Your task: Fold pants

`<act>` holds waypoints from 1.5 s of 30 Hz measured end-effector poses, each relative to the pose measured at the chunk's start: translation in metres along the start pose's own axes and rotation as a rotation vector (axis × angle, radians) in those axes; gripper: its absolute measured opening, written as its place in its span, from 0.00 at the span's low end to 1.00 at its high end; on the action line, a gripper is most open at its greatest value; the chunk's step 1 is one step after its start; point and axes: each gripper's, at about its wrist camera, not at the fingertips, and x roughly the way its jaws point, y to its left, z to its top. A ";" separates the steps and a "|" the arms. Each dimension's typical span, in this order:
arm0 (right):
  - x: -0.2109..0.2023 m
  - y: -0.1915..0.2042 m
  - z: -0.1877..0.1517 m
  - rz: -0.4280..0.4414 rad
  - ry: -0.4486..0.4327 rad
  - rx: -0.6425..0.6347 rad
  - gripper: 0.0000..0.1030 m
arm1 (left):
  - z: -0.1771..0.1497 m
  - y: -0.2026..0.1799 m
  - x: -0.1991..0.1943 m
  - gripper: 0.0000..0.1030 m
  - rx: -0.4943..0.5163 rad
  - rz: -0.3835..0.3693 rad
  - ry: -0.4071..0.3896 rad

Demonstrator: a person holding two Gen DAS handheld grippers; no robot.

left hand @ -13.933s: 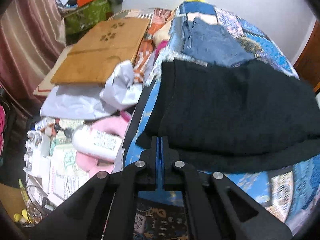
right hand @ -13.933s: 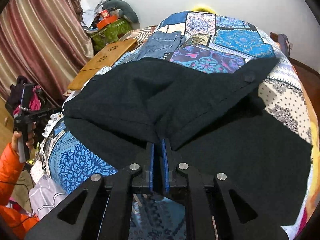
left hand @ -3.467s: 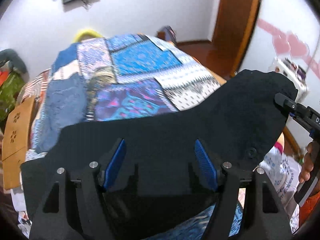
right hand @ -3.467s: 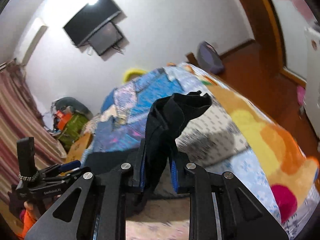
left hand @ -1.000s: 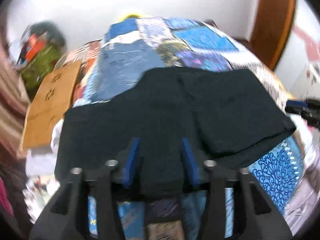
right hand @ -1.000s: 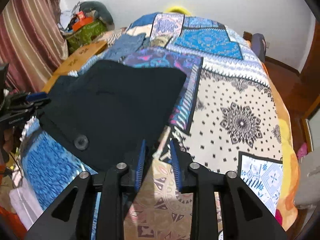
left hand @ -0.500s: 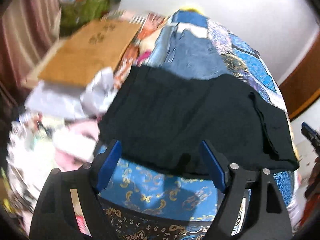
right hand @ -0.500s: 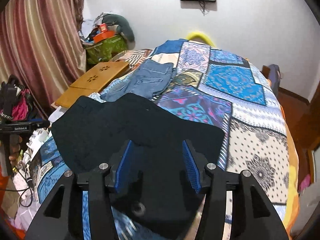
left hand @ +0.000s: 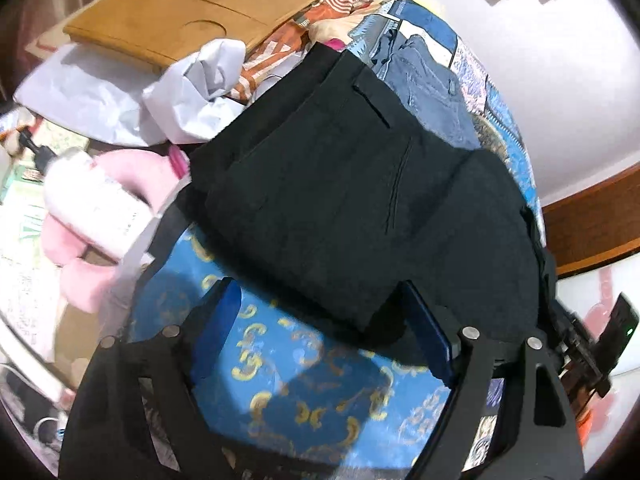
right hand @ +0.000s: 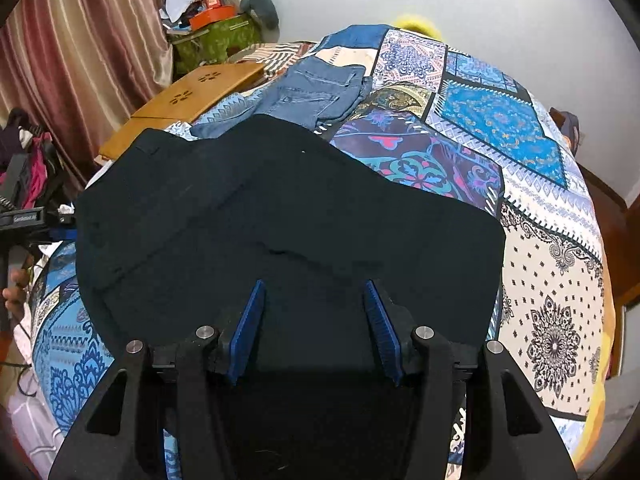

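The black pants (right hand: 280, 220) lie folded on the patchwork quilt (right hand: 500, 128), spread wide across the near part of the bed. The right gripper (right hand: 316, 312) hangs over their near edge, its blue pads (right hand: 248, 324) apart with only flat cloth below them; its jaws have just been opening and grip nothing. Blue jeans (right hand: 316, 88) lie folded beyond the pants, touching their far edge. A wooden lap desk (right hand: 188, 100) sits left of the jeans, by the striped curtain (right hand: 80, 48). At the left edge a hand (right hand: 16, 292) holds the left gripper (right hand: 60, 224) just beside the pants.
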 end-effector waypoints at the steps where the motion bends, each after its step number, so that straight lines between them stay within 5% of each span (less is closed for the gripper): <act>1: 0.000 -0.001 0.001 0.007 0.005 0.007 0.47 | 0.003 0.004 0.004 0.83 -0.026 -0.024 0.006; 5: 0.001 0.000 0.002 0.014 0.012 0.002 0.48 | 0.017 0.007 0.015 0.91 -0.086 -0.060 0.013; 10: 0.004 0.000 0.003 0.028 0.007 0.004 0.48 | 0.029 0.005 0.027 0.87 -0.129 -0.003 0.026; 12: 0.004 0.000 0.003 0.030 0.003 0.008 0.48 | 0.032 0.002 0.028 0.61 -0.123 0.075 0.019; 15: 0.004 -0.001 0.003 0.031 -0.003 0.016 0.48 | 0.034 0.000 0.026 0.39 -0.104 0.111 0.004; 20: 0.000 -0.002 0.004 0.035 -0.006 0.045 0.48 | 0.032 -0.021 0.016 0.18 0.010 0.125 -0.037; 24: -0.014 -0.005 0.001 0.035 -0.032 0.075 0.48 | 0.033 -0.053 -0.007 0.15 0.139 0.163 -0.116; 35: -0.065 -0.053 -0.033 -0.040 -0.110 0.223 0.48 | 0.027 -0.169 -0.088 0.14 0.407 0.037 -0.327; 45: -0.069 -0.087 -0.080 -0.039 -0.073 0.331 0.48 | 0.013 -0.271 -0.090 0.13 0.579 -0.071 -0.325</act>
